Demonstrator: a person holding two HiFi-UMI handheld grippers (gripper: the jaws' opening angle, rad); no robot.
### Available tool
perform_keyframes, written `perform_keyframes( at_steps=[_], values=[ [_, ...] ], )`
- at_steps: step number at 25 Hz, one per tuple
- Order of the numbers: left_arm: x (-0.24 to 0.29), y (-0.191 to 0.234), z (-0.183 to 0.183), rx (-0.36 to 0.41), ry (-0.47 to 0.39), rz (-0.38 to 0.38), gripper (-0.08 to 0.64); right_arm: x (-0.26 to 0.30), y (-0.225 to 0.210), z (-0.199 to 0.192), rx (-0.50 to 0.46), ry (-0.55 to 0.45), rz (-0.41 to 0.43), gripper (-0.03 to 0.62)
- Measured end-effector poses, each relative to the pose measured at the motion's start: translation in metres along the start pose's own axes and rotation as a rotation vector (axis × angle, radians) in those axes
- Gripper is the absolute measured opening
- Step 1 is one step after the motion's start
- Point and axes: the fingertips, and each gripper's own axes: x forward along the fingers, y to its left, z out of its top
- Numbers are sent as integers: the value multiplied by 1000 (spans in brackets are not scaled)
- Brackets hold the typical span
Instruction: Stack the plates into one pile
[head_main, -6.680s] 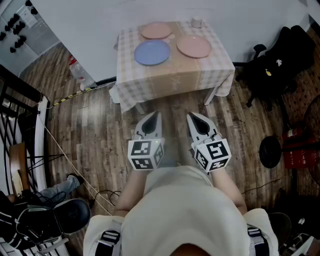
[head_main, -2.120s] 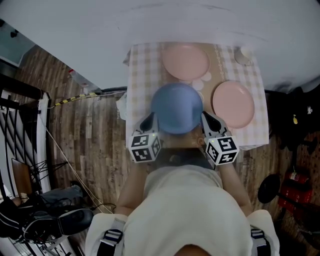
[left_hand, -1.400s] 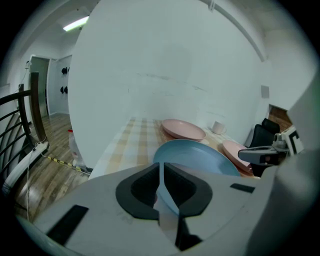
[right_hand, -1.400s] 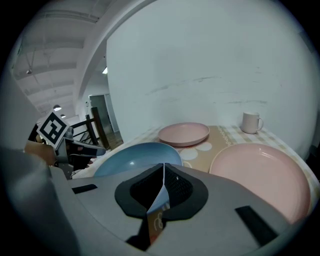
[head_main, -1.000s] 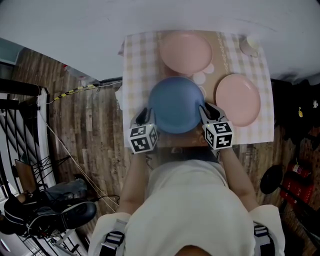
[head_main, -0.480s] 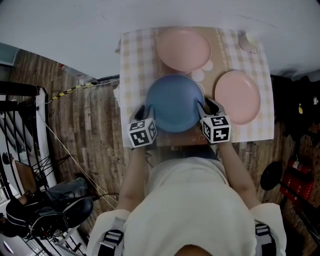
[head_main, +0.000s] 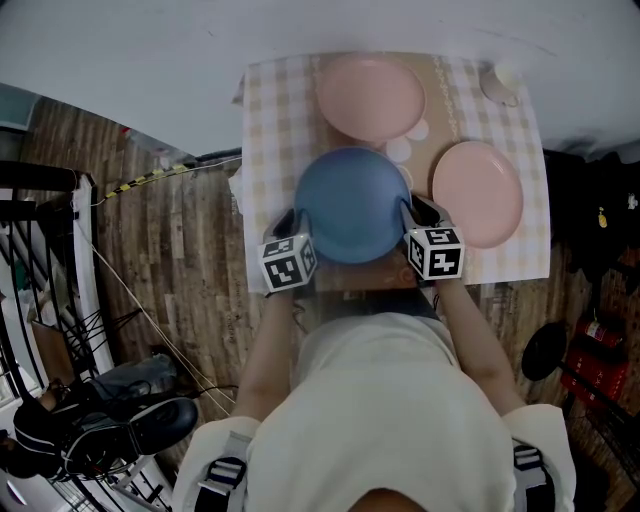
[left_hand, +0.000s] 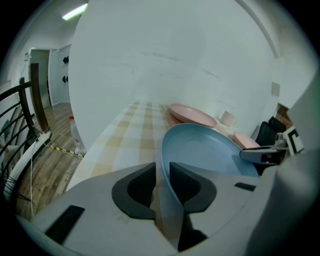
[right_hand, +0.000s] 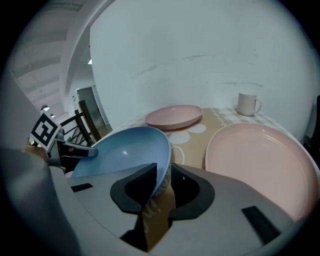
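Markings: each cube carries black-and-white square code patterns, left cube (head_main: 289, 263) and right cube (head_main: 435, 252). White lettering on the tan mat (right_hand: 157, 215) under the right gripper's jaws is too blurred to read. Pale round shapes are printed on the same mat near the plates. Blue plate (head_main: 350, 205) is at the near middle of the desk (head_main: 268, 120), over the checked cloth (head_main: 275, 80) and the mat. Left gripper (head_main: 290, 222) is at the plate's 9 o'clock rim and right gripper (head_main: 418, 212) at its 3 o'clock rim, so the plate spans between the two. Left gripper view: the rim runs up through the gap between the pads, close against the right-hand pad, with a sliver of space on the other side; jaws closing, not clamped. Right gripper view: the rim enters the gap from the left and lies along the left-hand pad, with mat showing between the rim and the other pad; jaws closing, not clamped. Cannot tell whether the plate's base rests on the desk. Far pink plate (head_main: 371, 97) is at 12 o'clock of the blue plate, just beside it. Second pink plate (head_main: 477, 193) is at 3 o'clock, just past the right gripper. White mug (head_main: 500, 82) is at 2 o'clock, by the desk's far right corner.
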Motion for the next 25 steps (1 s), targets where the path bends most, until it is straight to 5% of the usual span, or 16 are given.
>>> perform_keyframes(
  at_steps=[25],
  values=[
    [-47,-10,2,6,-64,-41,43,-47,20,10,30,-94,-52,44]
  ],
)
